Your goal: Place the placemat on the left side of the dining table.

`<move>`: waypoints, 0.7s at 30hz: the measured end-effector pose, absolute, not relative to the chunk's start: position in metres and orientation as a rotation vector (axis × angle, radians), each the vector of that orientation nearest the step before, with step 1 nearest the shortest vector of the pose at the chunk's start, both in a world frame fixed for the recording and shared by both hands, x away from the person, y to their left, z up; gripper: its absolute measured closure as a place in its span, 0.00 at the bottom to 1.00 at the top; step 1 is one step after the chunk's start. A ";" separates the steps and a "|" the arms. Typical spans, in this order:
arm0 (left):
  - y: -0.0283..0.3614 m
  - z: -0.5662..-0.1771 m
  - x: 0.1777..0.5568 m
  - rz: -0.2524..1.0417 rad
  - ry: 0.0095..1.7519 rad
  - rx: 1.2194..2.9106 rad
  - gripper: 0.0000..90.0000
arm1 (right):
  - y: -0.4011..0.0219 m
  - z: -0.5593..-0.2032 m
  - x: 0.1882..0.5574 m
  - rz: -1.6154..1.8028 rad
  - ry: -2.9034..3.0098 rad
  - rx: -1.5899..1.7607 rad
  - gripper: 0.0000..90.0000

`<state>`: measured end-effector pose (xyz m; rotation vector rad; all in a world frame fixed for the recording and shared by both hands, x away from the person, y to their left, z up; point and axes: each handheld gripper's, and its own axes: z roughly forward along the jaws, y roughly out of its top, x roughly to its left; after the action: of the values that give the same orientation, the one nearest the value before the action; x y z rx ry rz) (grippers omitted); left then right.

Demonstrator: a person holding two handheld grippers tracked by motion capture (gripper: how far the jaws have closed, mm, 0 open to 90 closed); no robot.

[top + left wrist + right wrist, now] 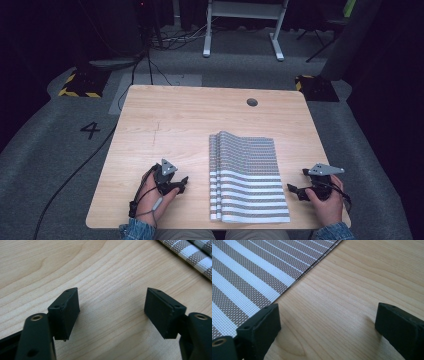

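Note:
A folded brown-and-white striped mat lies on the wooden table, right of centre, with its folded edge on the left. My left gripper rests low on the table to the left of the mat, open, with bare wood between its jaws; the mat's edge shows at the upper right. My right gripper sits just right of the mat, open, its left jaw touching or just over the mat's edge.
A round cable hole sits near the table's far edge. On the floor beyond are a white desk frame, cables and yellow-black marked bases. A "4" is marked on the floor at left.

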<state>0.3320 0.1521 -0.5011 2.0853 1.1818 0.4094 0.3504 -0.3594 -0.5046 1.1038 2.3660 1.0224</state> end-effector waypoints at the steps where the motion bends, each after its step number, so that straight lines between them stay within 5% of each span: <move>1: 0.153 -0.499 0.331 0.387 1.192 2.087 0.35 | -0.359 -0.505 0.350 1.023 2.364 1.104 0.07; 21: 0.118 -0.450 0.315 0.274 0.970 2.066 0.35 | -0.359 -0.505 0.350 1.020 2.360 1.105 0.07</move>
<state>0.3147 0.1177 -0.4497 2.0664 0.9701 0.2742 0.3505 -0.3588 -0.5050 1.1052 2.3600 1.0196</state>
